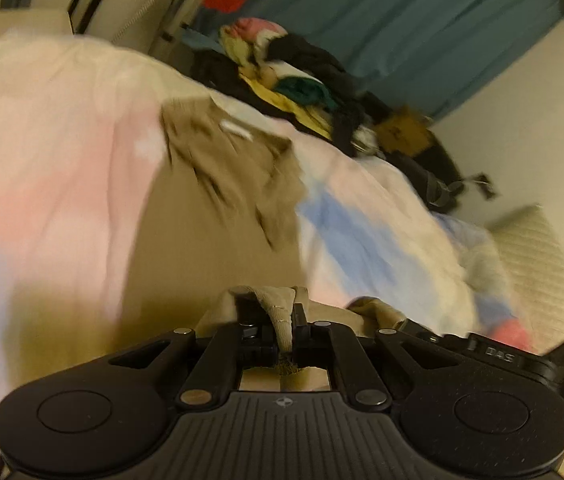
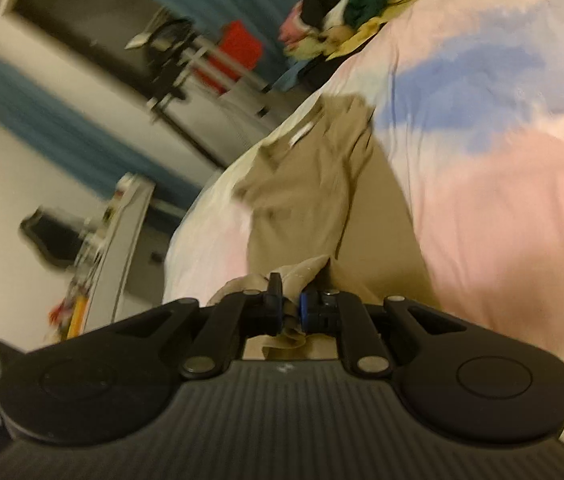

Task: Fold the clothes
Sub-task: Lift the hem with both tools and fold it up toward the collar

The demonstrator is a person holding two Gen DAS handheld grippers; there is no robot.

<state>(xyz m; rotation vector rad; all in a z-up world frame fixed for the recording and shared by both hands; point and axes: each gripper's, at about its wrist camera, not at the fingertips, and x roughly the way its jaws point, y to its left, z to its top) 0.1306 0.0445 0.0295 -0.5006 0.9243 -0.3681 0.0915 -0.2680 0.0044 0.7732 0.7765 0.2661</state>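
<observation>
Bedspread (image 1: 54,152) (pastel) under tan garment (image 1: 218,208)

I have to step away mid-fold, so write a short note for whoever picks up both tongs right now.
Left tongs: shut on a bunched edge of the tan garment.
Right tongs: shut on another bunched edge of the same garment.
Garment: spread along the pastel bedcover, far end rumpled, white label showing.
Unfolded clothes pile: at the bed's far end.
Done: both near edges gripped.
Left: no neat fold visible yet; fold this piece, then the pile.
</observation>
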